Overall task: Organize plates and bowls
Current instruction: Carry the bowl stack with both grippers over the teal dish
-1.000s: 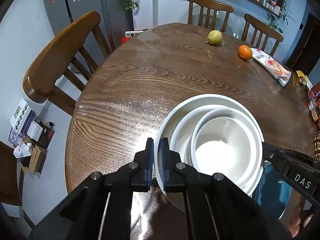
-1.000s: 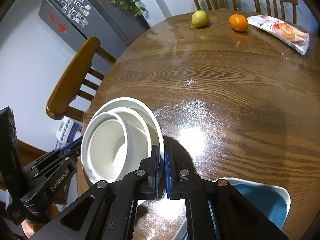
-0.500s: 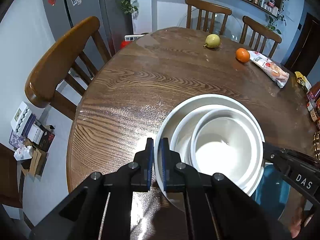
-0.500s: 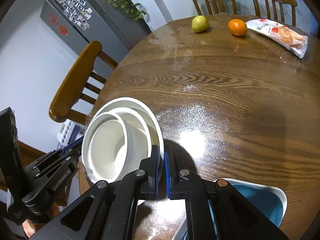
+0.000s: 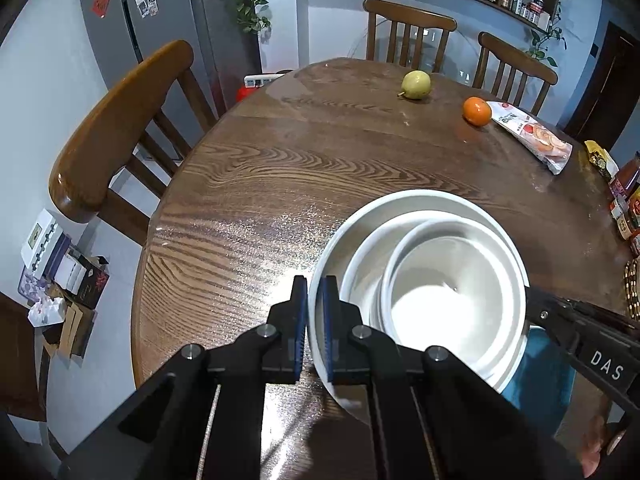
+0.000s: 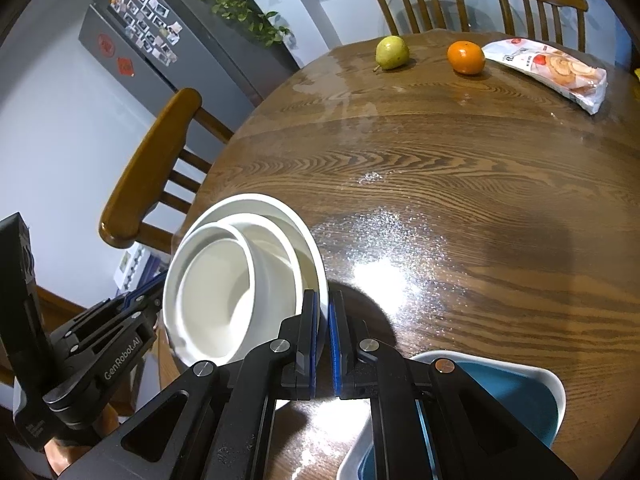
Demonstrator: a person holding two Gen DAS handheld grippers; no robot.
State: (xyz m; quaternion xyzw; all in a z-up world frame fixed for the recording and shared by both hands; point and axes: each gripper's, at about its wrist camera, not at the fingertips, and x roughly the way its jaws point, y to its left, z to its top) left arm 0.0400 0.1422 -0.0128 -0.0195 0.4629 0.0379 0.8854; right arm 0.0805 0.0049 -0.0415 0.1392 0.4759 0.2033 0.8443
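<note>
A stack of white dishes, a wide plate [image 5: 404,204] with two nested bowls [image 5: 452,280] in it, hangs above the near part of the round wooden table [image 5: 320,168]. My left gripper [image 5: 315,304] is shut on the plate's left rim. My right gripper [image 6: 323,320] is shut on the plate's right rim [image 6: 316,256]. The bowls [image 6: 224,280] sit toward the stack's right side in the left wrist view. A blue dish with a white rim [image 6: 516,396] lies on the table below my right gripper.
A pear [image 5: 416,85], an orange [image 5: 477,111] and a snack bag [image 5: 532,136] lie at the table's far side. Wooden chairs [image 5: 120,128] stand at the left and behind the table. Jars [image 5: 624,200] line the right edge.
Both grippers have risen with the dish stack held between them; the table and far objects appear lower and farther. The grips have not changed.
</note>
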